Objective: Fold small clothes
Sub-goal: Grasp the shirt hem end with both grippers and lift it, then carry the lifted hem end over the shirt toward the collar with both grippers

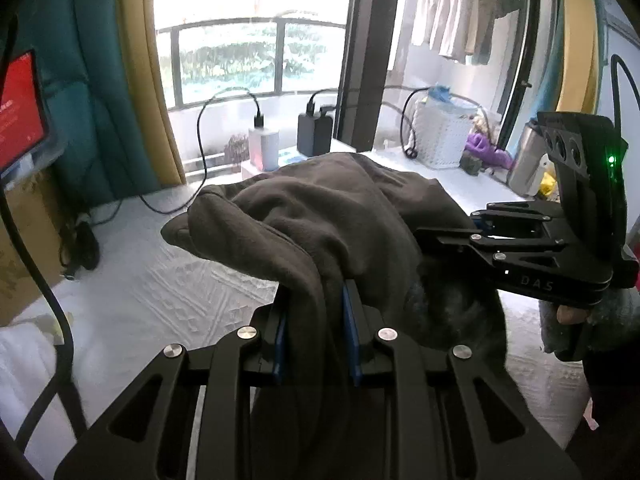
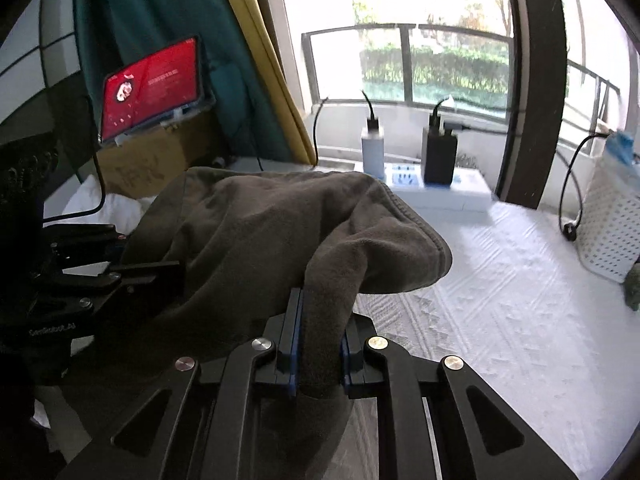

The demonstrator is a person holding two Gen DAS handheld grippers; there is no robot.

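Note:
A dark grey-brown garment (image 1: 320, 216) hangs in the air above the white textured table cover (image 1: 160, 292), bunched and draped between both grippers. My left gripper (image 1: 316, 320) is shut on one bunched edge of it. My right gripper (image 2: 320, 336) is shut on another edge of the same garment (image 2: 260, 232). The right gripper also shows in the left wrist view (image 1: 448, 236) at the right, its fingertips buried in the cloth. The left gripper shows in the right wrist view (image 2: 160, 272) at the left, also against the cloth.
Two power banks (image 2: 404, 152) with cables stand on a white box at the table's far edge by the window. A white laundry basket (image 2: 612, 224) stands at the right. A red-screened tablet (image 2: 152, 88) rests on a cardboard box at the left. A steel bottle (image 1: 528, 160) stands far right.

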